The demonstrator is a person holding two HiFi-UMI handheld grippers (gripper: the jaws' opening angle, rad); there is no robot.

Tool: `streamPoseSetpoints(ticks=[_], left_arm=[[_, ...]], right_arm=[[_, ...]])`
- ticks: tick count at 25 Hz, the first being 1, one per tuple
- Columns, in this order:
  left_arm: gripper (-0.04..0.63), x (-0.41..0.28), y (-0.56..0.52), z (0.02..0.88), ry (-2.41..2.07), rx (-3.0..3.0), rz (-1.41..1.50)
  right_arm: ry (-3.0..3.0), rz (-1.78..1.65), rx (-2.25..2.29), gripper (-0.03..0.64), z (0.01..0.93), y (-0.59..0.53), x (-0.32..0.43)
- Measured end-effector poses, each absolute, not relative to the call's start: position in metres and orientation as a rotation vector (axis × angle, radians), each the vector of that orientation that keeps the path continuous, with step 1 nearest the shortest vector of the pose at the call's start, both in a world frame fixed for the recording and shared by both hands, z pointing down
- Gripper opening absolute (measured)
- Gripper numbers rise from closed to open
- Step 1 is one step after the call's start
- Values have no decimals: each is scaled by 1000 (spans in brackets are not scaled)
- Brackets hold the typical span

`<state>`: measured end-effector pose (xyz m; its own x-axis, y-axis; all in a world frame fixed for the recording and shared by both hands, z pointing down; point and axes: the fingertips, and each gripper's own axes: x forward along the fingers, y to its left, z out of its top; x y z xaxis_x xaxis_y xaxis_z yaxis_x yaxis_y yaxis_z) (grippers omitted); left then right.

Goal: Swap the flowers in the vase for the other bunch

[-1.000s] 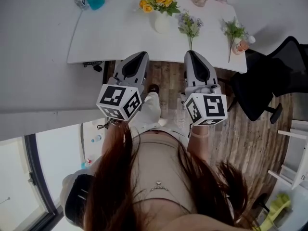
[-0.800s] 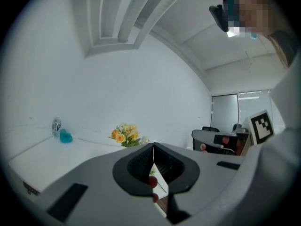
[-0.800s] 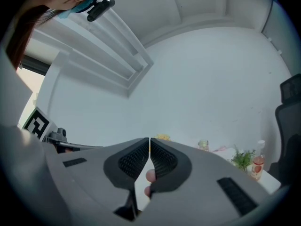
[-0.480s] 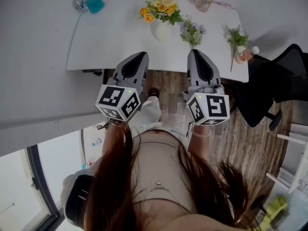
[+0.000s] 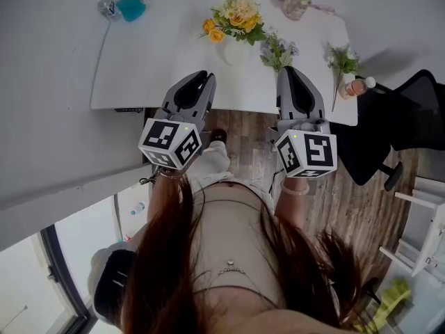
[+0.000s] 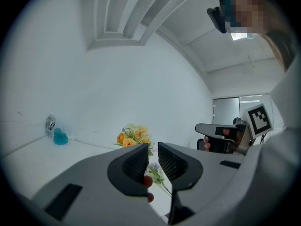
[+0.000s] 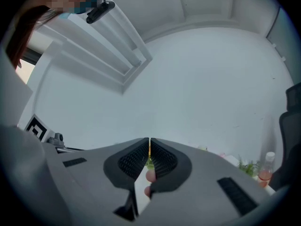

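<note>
Nearing table (image 5: pixel 156 58): left tool (image 5: pixel 201 76) opening, empty; right tool (image 5: pixel 291 70) closed.

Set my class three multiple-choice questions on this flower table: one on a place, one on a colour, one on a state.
1. Where is the purple bunch? A on the table beside the vase; B in the vase; C on the chair.
2. The flowers in the vase are: A blue; B yellow and orange; C red.
3. The right gripper's jaws are: A wide apart; B gripping a stem; C together, empty.
Answers: A, it lies right of the vase; B, the head view shows those blooms; C, its own view shows them meeting.
</note>
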<state>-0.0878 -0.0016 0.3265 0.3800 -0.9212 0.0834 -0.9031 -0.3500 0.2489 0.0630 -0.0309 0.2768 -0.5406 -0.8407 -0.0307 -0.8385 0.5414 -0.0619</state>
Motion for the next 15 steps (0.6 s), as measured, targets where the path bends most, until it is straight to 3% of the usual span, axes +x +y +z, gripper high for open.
streamPoseSetpoints(ticks=[15], left_arm=[[157, -100, -58, 344, -1566, 2434, -131]], right_arm=[[2683, 13, -1572, 29, 267, -85, 52]])
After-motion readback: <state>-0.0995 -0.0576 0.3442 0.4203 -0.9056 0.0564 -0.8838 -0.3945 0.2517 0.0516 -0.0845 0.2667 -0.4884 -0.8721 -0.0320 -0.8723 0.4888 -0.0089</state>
